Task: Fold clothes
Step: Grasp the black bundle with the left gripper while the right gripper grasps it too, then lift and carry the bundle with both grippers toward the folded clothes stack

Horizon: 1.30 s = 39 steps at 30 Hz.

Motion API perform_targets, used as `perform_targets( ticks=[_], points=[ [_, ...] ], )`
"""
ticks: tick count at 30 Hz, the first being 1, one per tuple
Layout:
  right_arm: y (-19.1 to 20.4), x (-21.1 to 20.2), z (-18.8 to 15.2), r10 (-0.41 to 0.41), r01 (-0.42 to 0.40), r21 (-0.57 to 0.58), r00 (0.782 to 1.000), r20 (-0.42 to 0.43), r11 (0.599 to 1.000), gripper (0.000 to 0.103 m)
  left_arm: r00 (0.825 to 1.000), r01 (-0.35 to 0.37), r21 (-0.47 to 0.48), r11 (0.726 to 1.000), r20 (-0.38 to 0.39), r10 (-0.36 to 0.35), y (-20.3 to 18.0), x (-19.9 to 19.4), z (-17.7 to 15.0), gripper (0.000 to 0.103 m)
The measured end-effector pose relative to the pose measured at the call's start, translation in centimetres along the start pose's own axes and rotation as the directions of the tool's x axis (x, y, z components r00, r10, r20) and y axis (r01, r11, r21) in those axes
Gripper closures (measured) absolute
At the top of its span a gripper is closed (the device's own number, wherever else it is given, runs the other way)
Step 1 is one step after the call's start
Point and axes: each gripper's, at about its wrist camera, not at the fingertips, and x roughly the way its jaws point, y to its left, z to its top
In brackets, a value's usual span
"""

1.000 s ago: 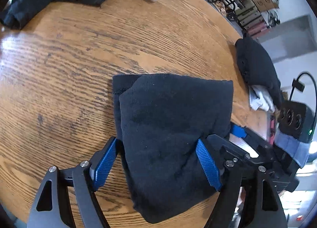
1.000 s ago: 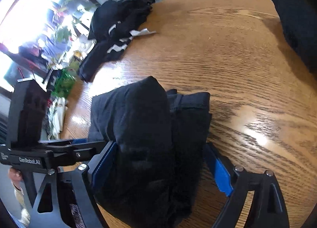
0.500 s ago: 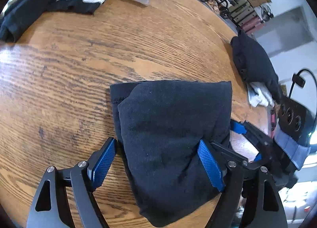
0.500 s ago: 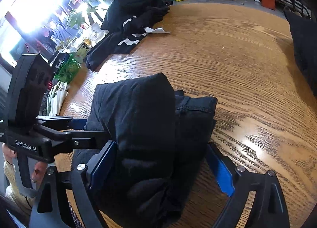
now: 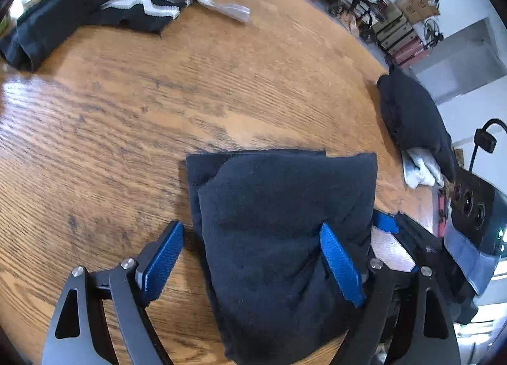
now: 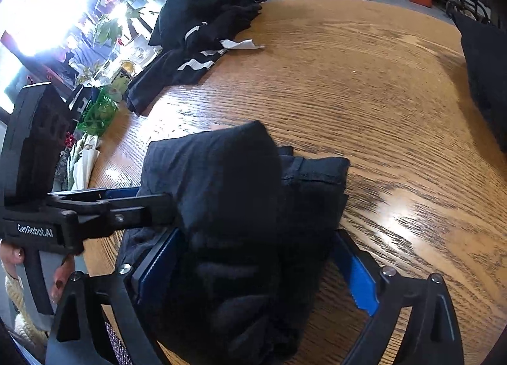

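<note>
Left gripper [image 5: 253, 257] jaws stand apart, straddling the folded garment [image 5: 279, 225] on the counter [image 5: 158, 105]; the left pad is clear of the cloth. Right gripper [image 6: 259, 273] jaws also stand apart around the garment, whose near edge is cut off; contact cannot be determined.
</note>
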Motion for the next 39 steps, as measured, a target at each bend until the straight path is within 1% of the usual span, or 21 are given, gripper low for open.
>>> perform_targets(
  ticks=[2, 5, 6, 7, 8, 10, 11, 12, 13, 15, 16, 18, 23, 26, 28, 31, 36, 39],
  points=[
    [0.4, 0.1, -0.1, -0.018, 0.018, -0.017, 1.000, 0.008, 1.000, 0.007, 1.000, -0.001, 0.004, 1.000, 0.012, 0.001, 0.0, 0.0, 0.0, 0.016],
    [0.3, 0.0, -0.3, -0.015, 0.015, -0.014, 1.000, 0.019, 1.000, 0.009, 1.000, 0.005, 0.014, 1.000, 0.021, -0.006, -0.2, 0.0, 0.0, 0.017],
    [0.4, 0.0, -0.4, -0.003, 0.003, -0.016, 1.000, 0.023, 1.000, 0.016, 1.000, 0.006, 0.016, 1.000, 0.023, -0.007, -0.3, 0.1, 0.0, 0.019],
    [0.6, 0.0, -0.6, 0.019, -0.019, -0.018, 0.999, 0.027, 1.000, 0.028, 1.000, 0.015, 0.015, 1.000, 0.023, -0.016, -0.3, 0.0, -0.1, 0.027],
    [0.6, 0.0, -0.7, 0.037, -0.037, -0.013, 0.999, 0.031, 0.999, 0.034, 0.999, 0.031, 0.011, 0.999, 0.023, -0.031, -0.3, -0.1, -0.1, 0.040],
    [0.7, 0.0, -1.0, 0.060, -0.060, -0.001, 0.997, 0.039, 0.998, 0.039, 0.998, 0.063, 0.003, 0.998, 0.024, -0.063, -0.4, -0.2, -0.1, 0.048],
    [0.7, -0.1, -1.1, 0.064, -0.064, -0.001, 0.997, 0.047, 0.998, 0.042, 0.997, 0.078, 0.000, 0.997, 0.024, -0.078, -0.4, -0.3, -0.1, 0.054],
    [0.7, -0.2, -1.2, 0.068, -0.068, 0.005, 0.996, 0.055, 0.998, 0.044, 0.995, 0.094, -0.004, 0.996, 0.024, -0.094, -0.4, -0.4, -0.1, 0.059],
    [0.8, -0.3, -1.2, 0.065, -0.066, 0.008, 0.996, 0.061, 0.998, 0.047, 0.996, 0.085, 0.009, 0.996, 0.030, -0.085, -0.8, -0.5, -0.2, 0.060],
    [1.6, -0.7, -1.3, 0.033, -0.032, -0.022, 0.997, 0.075, 0.999, 0.050, 0.998, 0.029, 0.058, 0.998, 0.052, -0.032, -1.9, -1.0, -0.5, 0.067],
    [2.2, -0.8, -1.3, 0.008, -0.004, -0.043, 0.997, 0.079, 0.999, 0.052, 0.998, 0.011, 0.073, 0.997, 0.060, -0.016, -2.3, -1.2, -0.6, 0.068],
    [2.9, -1.1, -1.3, -0.026, 0.032, -0.067, 0.996, 0.086, 0.997, 0.054, 0.997, 0.000, 0.089, 0.996, 0.081, -0.008, -2.8, -2.0, -1.1, 0.072],
    [3.0, -2.6, -1.6, -0.032, 0.035, -0.023, 0.993, 0.114, 0.999, 0.057, 0.990, -0.022, 0.129, 0.991, 0.138, 0.004, -4.0, -4.2, -2.4, 0.075],
    [4.1, -4.2, -2.1, -0.058, 0.063, -0.032, 0.988, 0.145, 0.997, 0.058, 0.985, -0.033, 0.151, 0.988, 0.170, 0.007, -4.7, -5.6, -3.2, 0.076],
    [4.9, -5.5, -2.6, -0.068, 0.076, -0.042, 0.984, 0.167, 0.996, 0.058, 0.982, -0.024, 0.159, 0.987, 0.188, -0.007, -5.1, -7.2, -4.0, 0.076],
    [6.1, -8.1, -3.7, -0.063, 0.073, -0.043, 0.976, 0.208, 0.996, 0.059, 0.974, -0.024, 0.185, 0.982, 0.227, -0.019, -6.1, -9.9, -5.6, 0.076],
    [8.3, -13.0, -6.3, -0.075, 0.093, -0.047, 0.954, 0.290, 0.995, 0.059, 0.960, -0.017, 0.235, 0.972, 0.274, -0.050, -8.8, -13.6, -8.2, 0.076],
    [9.4, -16.1, -8.3, -0.102, 0.119, -0.029, 0.936, 0.338, 0.992, 0.059, 0.955, 0.017, 0.277, 0.961, 0.280, -0.097, -10.9, -15.2, -10.1, 0.076]
  ],
)
